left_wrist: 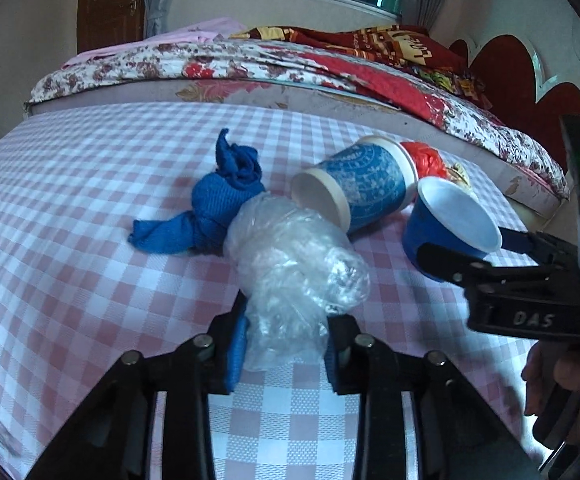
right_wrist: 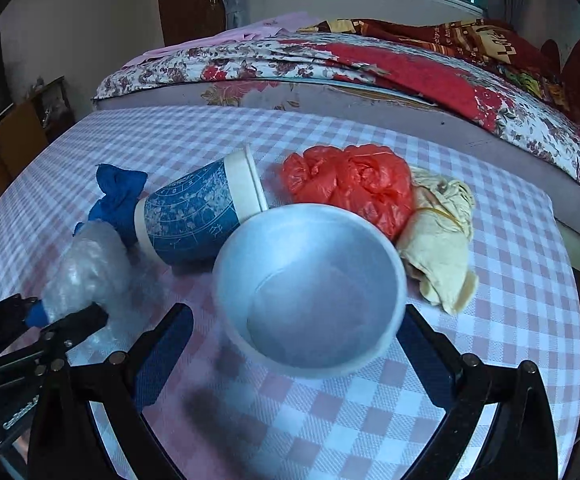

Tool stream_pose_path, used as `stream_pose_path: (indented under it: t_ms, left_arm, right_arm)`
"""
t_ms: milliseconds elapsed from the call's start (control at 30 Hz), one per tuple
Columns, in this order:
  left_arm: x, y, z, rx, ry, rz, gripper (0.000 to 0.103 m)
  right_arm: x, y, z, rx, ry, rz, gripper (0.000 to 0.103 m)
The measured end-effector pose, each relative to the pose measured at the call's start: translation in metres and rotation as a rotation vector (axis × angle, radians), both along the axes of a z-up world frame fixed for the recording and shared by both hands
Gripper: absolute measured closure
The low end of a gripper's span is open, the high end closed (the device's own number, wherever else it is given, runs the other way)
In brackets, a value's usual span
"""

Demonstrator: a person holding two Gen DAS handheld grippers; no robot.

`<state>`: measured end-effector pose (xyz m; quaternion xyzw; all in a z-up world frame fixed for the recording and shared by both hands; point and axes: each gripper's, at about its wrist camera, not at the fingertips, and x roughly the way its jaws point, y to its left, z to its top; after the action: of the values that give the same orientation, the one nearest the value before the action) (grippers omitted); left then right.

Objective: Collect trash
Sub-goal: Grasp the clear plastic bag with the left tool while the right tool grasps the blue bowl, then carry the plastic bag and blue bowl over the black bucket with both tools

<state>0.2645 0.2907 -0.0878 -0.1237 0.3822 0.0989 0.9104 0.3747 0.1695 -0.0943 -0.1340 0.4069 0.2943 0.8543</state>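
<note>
Okay — my left gripper (left_wrist: 286,344) is pinching the clear bag (left_wrist: 293,260) on the table (left_wrist: 70,240); right gripper (right_wrist: 295,344) is spread around the bowl (right_wrist: 309,288), not gripping. Risk: thin plastic slips or tears on lift — bowl could tip.

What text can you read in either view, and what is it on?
"DAS": raised letters on the right tool's body.
"Love": on the red patterned blanket on the bed.
Small print beside it: too small to read.
Markings on the tipped blue patterned cup: unreadable.
White lettering on the left tool's body: blurred.
</note>
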Motion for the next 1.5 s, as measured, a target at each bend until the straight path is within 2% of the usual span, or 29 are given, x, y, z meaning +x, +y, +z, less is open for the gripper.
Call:
stream_pose_path:
  t_ms: [100,200,267,533,600,867,1067,1500]
  left_arm:
    - [0.003,0.002,0.002,0.010,0.000,0.000,0.070]
    - [0.005,0.002,0.002,0.014,0.003,0.000,0.070]
    - [0.006,0.002,0.002,0.009,0.006,0.001,0.070]
    - [0.002,-0.003,0.005,0.008,-0.001,-0.006,0.070]
    - [0.002,-0.003,0.007,0.012,-0.007,-0.007,0.071]
    - [-0.011,-0.011,0.011,0.024,-0.029,-0.021,0.072]
    - [-0.027,-0.031,0.017,0.040,-0.043,-0.048,0.072]
    - [-0.061,-0.075,0.042,0.070,-0.090,-0.098,0.072]
  right_arm:
    - [0.003,0.002,-0.002,0.000,0.002,-0.017,0.002]
    - [0.005,0.002,-0.004,-0.002,0.009,-0.027,0.015]
    - [0.007,0.001,-0.006,-0.001,0.025,-0.027,0.015]
    - [0.012,-0.002,-0.004,-0.015,-0.005,-0.027,0.016]
    - [0.014,-0.004,-0.003,0.002,0.000,-0.024,0.026]
    - [-0.012,-0.023,0.010,0.022,-0.040,-0.009,0.026]
    - [-0.043,-0.046,0.026,0.032,-0.087,0.000,0.026]
    - [-0.099,-0.098,0.051,0.059,-0.130,-0.009,0.026]
